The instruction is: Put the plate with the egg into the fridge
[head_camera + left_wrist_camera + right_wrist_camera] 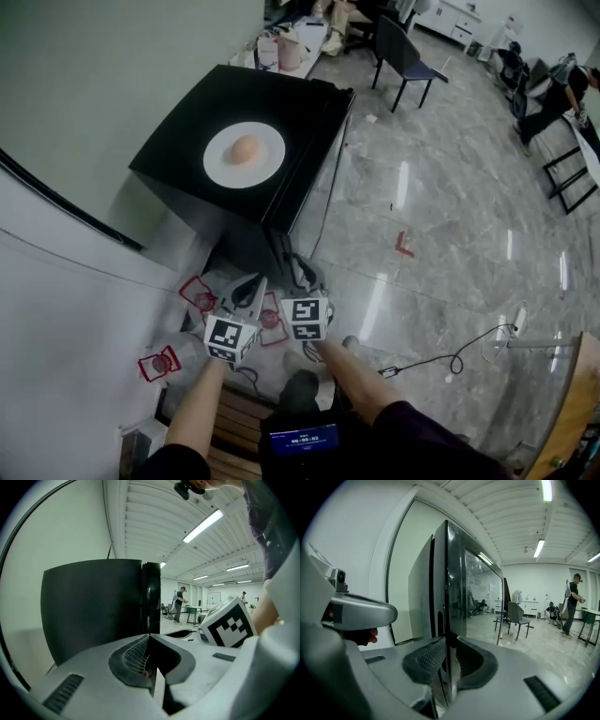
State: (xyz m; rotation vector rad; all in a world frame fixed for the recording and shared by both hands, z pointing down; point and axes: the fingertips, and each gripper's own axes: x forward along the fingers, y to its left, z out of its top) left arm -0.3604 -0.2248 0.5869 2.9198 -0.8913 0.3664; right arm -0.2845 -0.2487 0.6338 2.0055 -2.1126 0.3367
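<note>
the white plate (221,173) with the egg (245,149) at its centre rests on top of the black fridge (300,98), which stands against the wall. by its look the plate is stiff, smooth and fairly light. the egg lies loose on it, round and fragile. the hold belongs on the bare rim nearest the person, with the plate kept level so the egg does not roll. the left gripper (251,281) has its fingers together on nothing, low beside the fridge front. the right gripper (302,267) appears clamped on the free edge of the fridge door (457,597), which looks closed or nearly so and bars the way in. a chair (403,52), a floor cable (450,361) and a person (553,98) are well apart.
</note>
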